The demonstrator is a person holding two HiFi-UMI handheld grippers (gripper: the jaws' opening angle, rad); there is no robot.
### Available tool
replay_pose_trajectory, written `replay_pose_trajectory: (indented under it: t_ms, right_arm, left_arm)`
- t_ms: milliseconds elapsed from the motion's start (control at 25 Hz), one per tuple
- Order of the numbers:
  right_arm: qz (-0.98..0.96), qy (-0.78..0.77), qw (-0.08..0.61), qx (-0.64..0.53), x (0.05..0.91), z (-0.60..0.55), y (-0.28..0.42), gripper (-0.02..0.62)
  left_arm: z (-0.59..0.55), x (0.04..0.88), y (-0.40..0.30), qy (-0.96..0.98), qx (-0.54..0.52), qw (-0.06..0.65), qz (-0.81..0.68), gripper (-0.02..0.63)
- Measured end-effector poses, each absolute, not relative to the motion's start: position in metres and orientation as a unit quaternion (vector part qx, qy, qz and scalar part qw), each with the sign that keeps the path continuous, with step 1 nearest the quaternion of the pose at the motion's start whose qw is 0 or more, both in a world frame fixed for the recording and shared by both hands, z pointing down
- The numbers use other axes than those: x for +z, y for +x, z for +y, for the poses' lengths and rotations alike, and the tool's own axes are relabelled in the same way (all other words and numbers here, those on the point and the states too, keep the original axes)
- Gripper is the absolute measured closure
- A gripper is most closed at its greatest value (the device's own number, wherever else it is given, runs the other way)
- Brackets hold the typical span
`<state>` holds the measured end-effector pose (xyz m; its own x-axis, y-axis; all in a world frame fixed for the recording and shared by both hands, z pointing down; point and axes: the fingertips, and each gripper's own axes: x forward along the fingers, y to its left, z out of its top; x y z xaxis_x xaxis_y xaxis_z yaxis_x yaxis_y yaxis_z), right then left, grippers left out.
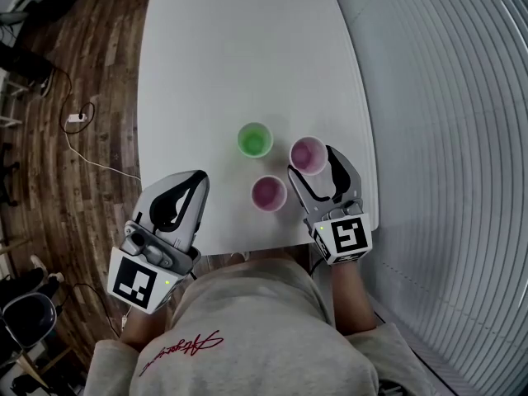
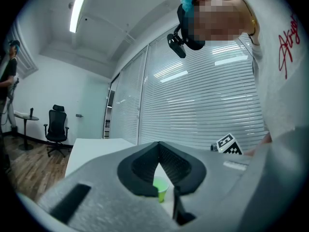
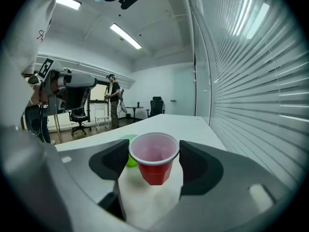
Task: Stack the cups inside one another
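Observation:
Three cups are on or over the white table (image 1: pixel 214 73). A green cup (image 1: pixel 255 140) stands upright, and a red cup with a pale inside (image 1: pixel 269 192) stands nearer me. My right gripper (image 1: pixel 314 163) is shut on a second red cup (image 1: pixel 308 155). In the right gripper view this held cup (image 3: pixel 154 159) sits upright between the pads of the right gripper (image 3: pixel 154 154), clear of the table, with the green cup (image 3: pixel 129 159) behind it. My left gripper (image 1: pixel 196 181) is shut and holds nothing at the table's near left edge. Past the left gripper (image 2: pixel 158 164) the green cup (image 2: pixel 161 189) shows.
Window blinds (image 1: pixel 445 139) run close along the table's right side. Wooden floor with a cable and power strip (image 1: pixel 76 119) lies to the left. Office chairs (image 2: pixel 56 127) and a standing person (image 3: pixel 114 103) are across the room.

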<state>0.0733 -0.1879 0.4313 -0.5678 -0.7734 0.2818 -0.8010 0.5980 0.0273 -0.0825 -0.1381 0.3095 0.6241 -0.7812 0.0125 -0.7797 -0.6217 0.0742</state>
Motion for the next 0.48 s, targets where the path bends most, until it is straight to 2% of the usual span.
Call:
replay_pose_trajectory:
  t_ms: [480]
  right_arm:
    - [-0.901, 0.417, 0.120, 0.026, 0.399, -0.191, 0.052, 0.268]
  left_arm:
    - [-0.129, 0.303, -0.097, 0.894, -0.021, 0.019, -0.447, 0.611]
